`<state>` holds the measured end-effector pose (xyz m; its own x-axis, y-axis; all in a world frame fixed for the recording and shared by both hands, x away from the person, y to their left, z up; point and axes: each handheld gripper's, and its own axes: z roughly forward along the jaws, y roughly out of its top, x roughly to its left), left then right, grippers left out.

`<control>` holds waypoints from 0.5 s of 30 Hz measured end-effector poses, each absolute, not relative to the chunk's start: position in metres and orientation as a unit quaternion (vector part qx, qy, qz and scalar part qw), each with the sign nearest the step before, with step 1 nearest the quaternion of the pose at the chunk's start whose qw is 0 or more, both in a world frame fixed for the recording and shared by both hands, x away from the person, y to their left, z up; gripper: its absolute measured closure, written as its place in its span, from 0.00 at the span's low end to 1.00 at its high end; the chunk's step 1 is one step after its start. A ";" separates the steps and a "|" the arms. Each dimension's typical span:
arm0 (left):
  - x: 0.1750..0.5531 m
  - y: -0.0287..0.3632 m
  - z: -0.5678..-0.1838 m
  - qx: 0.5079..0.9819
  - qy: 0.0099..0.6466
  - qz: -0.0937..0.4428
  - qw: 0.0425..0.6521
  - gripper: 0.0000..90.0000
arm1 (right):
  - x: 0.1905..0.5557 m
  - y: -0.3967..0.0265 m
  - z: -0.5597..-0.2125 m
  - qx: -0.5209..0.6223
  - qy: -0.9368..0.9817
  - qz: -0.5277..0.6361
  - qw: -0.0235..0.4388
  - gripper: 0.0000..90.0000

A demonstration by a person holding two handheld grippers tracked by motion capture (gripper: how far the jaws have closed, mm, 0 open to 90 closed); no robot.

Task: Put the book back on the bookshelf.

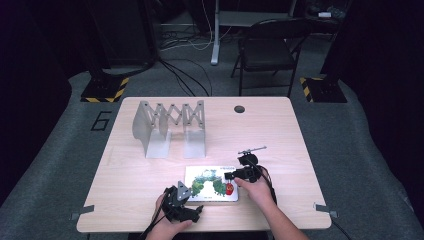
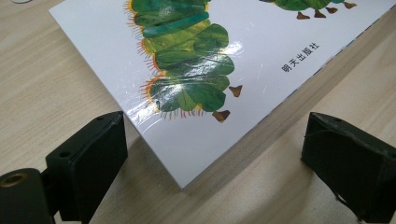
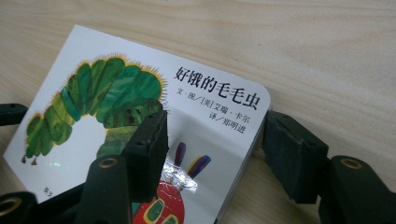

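Note:
A picture book [image 1: 210, 182] with a green caterpillar on its white cover lies flat near the table's front edge. My left gripper [image 1: 192, 200] is at its near-left corner. In the left gripper view its jaws [image 2: 219, 163] stand wide apart with the book's corner [image 2: 187, 56] between them, and neither pad presses on it. My right gripper [image 1: 229, 176] is at the book's right edge. In the right gripper view one jaw hovers over the cover [image 3: 93, 93] and the other sits just outside the edge, so the gripper [image 3: 217, 128] is open astride that edge.
A grey metal expanding book rack [image 1: 170, 125] stands at the table's back left. A round cable hole [image 1: 239, 108] is at the back middle. A black folding chair [image 1: 270, 45] stands on the floor beyond the table.

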<state>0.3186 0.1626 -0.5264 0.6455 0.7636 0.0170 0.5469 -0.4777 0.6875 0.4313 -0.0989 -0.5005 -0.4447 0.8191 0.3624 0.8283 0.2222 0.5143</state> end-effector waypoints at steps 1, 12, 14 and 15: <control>0.319 0.163 -0.526 0.845 0.388 0.157 0.332 0.07 | 0.431 -0.100 -0.499 -0.530 -0.778 -0.338 0.011 0.46; 0.318 0.160 -0.528 0.842 0.392 0.165 0.333 0.03 | 0.431 -0.104 -0.495 -0.542 -0.762 -0.353 0.025 0.49; 0.318 0.160 -0.528 0.841 0.393 0.165 0.333 0.03 | 0.432 -0.104 -0.497 -0.536 -0.767 -0.352 0.021 0.50; 0.318 0.160 -0.528 0.841 0.393 0.165 0.333 0.03 | 0.432 -0.104 -0.497 -0.536 -0.767 -0.351 0.020 0.50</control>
